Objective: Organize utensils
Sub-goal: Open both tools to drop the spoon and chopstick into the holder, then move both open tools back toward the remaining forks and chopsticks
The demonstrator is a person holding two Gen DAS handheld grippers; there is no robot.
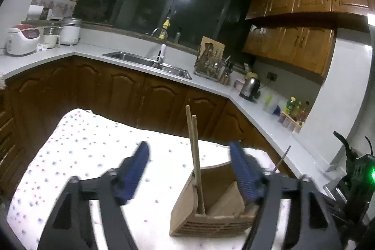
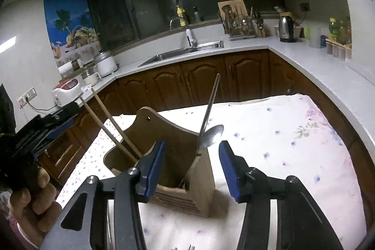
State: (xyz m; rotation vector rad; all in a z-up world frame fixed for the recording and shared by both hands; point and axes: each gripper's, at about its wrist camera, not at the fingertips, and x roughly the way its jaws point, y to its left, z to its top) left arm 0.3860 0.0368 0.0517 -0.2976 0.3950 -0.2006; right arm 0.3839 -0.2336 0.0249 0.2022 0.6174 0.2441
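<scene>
Dark wood cabinets (image 2: 204, 79) and a pale countertop (image 1: 93, 50) ring your kitchen, where a flower-dotted cloth (image 1: 93, 144) covers the table in front of you. From the left, your left gripper (image 1: 189, 170) hangs over that cloth with its blue-padded jaws spread wide and nothing pressed between them. Just inside its right-hand pad stands the wooden utensil holder (image 1: 211, 210), on the cloth near the table's front edge. Two wooden chopsticks (image 1: 195, 156) stand in the holder's left compartment, leaning slightly left and touching neither pad. Across in the right wrist view, your left hand (image 2: 35, 198) grips its tool at the frame's left edge. Your right gripper (image 2: 191, 168) hovers over the holder with its jaws parted on either side of the right compartment, clear of everything. In that compartment stands a metal spoon (image 2: 211, 135), bowl up, and beside it a thin metal handle (image 2: 212, 102) rises, its working end hidden in the holder.
</scene>
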